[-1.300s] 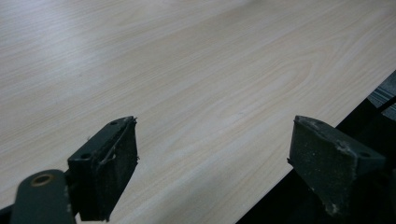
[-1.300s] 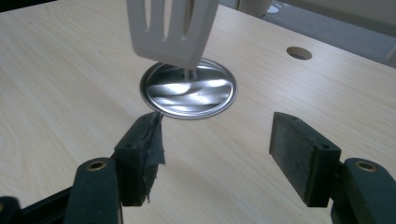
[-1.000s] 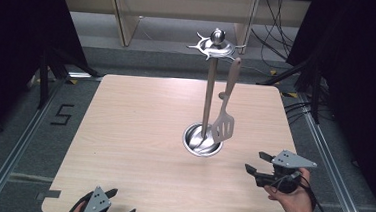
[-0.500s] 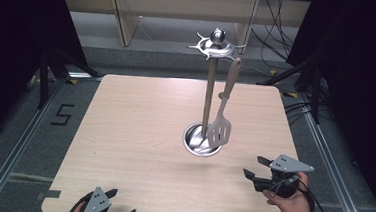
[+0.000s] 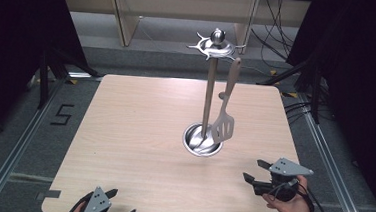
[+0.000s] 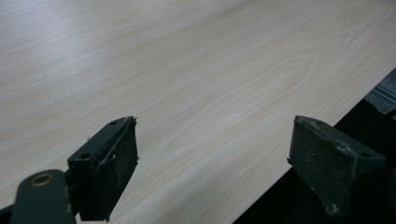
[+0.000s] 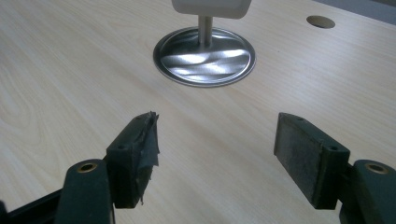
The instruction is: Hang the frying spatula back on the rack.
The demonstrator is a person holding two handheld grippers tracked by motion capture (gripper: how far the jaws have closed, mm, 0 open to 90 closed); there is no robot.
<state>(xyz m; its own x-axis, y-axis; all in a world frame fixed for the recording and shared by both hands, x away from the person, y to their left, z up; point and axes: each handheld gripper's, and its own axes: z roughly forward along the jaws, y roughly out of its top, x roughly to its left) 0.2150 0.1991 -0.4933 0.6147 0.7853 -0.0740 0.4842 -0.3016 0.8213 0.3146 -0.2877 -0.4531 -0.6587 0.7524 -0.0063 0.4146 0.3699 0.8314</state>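
A metal utensil stand (image 5: 209, 87) rises from a round base (image 5: 202, 139) at the table's middle right. A slotted spatula (image 5: 223, 126) hangs from a hook at its top. My right gripper (image 5: 252, 169) hovers near the front right, pointing left toward the base. It is open, its jaws have just been opening a little further, and nothing is between them. In the right gripper view its gripper (image 7: 217, 149) faces the base (image 7: 204, 56) and the spatula's lower edge (image 7: 212, 8). My left gripper (image 5: 121, 204) stands open at the front edge, and the left gripper view also shows this gripper (image 6: 215, 158) with nothing in it.
The light wooden table (image 5: 139, 122) has a small round hole (image 7: 320, 21) past the base. Its front edge (image 6: 299, 163) runs under the left gripper. Dark curtains, cables and a shelf stand beyond the far edge.
The right hand has drifted slightly toward the near edge. The hanging spatula has swayed a little. The left gripper has kept still.
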